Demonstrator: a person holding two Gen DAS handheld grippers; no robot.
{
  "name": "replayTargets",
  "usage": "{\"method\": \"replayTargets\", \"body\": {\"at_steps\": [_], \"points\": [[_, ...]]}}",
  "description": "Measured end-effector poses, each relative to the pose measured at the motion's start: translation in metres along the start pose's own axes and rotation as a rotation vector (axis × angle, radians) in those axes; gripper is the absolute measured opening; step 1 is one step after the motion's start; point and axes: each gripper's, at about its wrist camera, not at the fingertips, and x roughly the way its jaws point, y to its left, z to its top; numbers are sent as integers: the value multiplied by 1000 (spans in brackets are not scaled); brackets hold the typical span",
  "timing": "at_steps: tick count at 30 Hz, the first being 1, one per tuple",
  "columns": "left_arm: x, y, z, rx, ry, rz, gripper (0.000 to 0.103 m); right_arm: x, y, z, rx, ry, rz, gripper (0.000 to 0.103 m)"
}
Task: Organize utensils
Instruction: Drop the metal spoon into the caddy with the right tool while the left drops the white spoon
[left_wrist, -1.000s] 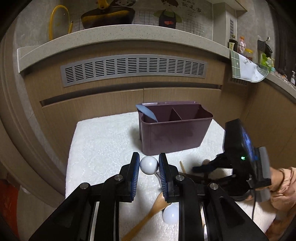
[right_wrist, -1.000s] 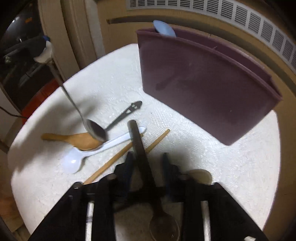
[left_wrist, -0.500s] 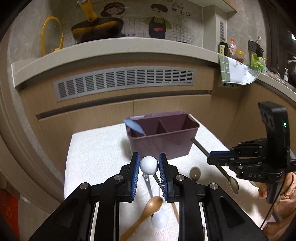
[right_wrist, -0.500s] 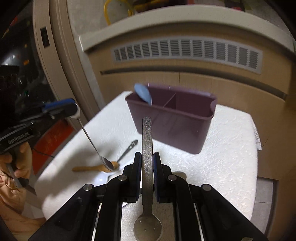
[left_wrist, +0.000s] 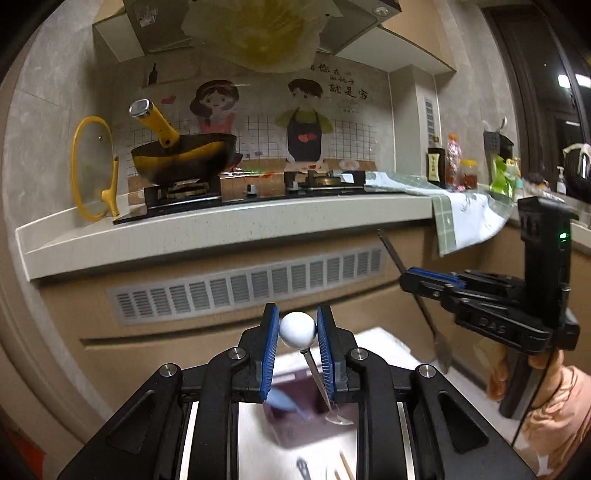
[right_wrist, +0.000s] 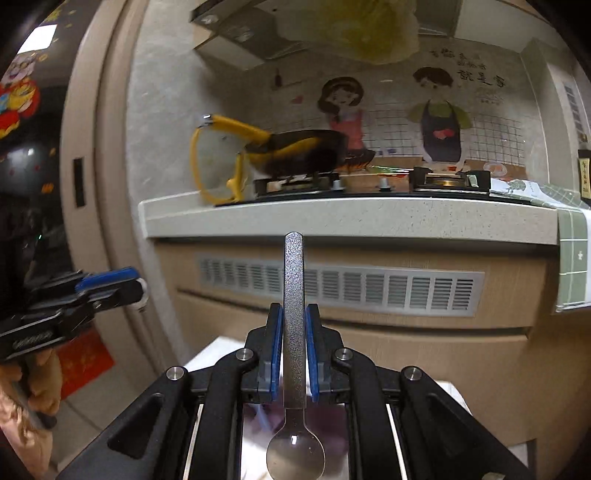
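Between the pads of our left gripper (left_wrist: 297, 334) sits the white ball end of a thin metal spoon (left_wrist: 297, 329); the jaws are clamped on that ball, and the shaft hangs down and slightly right, its bowl dangling below the jaws over the dark purple utensil caddy (left_wrist: 295, 410). A pale blue utensil (left_wrist: 282, 402) leans in the caddy just left of that bowl.

Our right gripper (right_wrist: 294, 343) is clamped on the flat, speckled handle of a steel spoon (right_wrist: 294, 332). The handle stands up past the fingertips, and the bowl hangs back toward the camera, below the jaws. The caddy shows only as a blurred purple patch under it.

Below our left jaws, on the white cloth (left_wrist: 384, 341), lie chopsticks (left_wrist: 341, 469) and the tip of a dark utensil (left_wrist: 303, 469); these are not yet sorted.

The risks, as we judge them: a round ball offers little contact, so the hanging spoon could swing or pivot and catch the caddy rim on the way down. Both spoons seem headed for the same small caddy, so the grippers or shafts could collide. Neither camera shows the compartments clearly from here, so we could misjudge a drop.
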Motion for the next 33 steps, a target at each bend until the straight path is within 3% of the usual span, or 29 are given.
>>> {"method": "replayTargets", "body": {"at_steps": [8,14,16,18,22,23,25,27,30,33], "points": [[82,25,-21,-82,101,-63,22,78,-14,-35,56,35,-35,11],[117,23,-54,-106,178,-102,24,105,-25,-65,72,74,-44,11],[125,20,-63,-107,211,-116,30,107,-28,-74,85,102,-33,19],[129,19,-72,-112,236,-119,32,102,-30,-80,88,120,-38,39],[115,20,-86,-113,258,-101,36,79,-26,-85,71,148,-76,41],[109,21,-90,-114,263,-93,40,71,-24,-87,63,166,-89,46],[99,23,-100,-113,282,-79,51,60,-18,-91,54,196,-108,62],[87,23,-117,-103,312,-59,53,46,-10,-99,29,228,-134,82],[69,26,-147,-118,373,-52,53,31,3,-115,-26,283,-182,92],[55,28,-177,-137,445,-59,54,21,15,-137,-93,346,-218,95]]}}
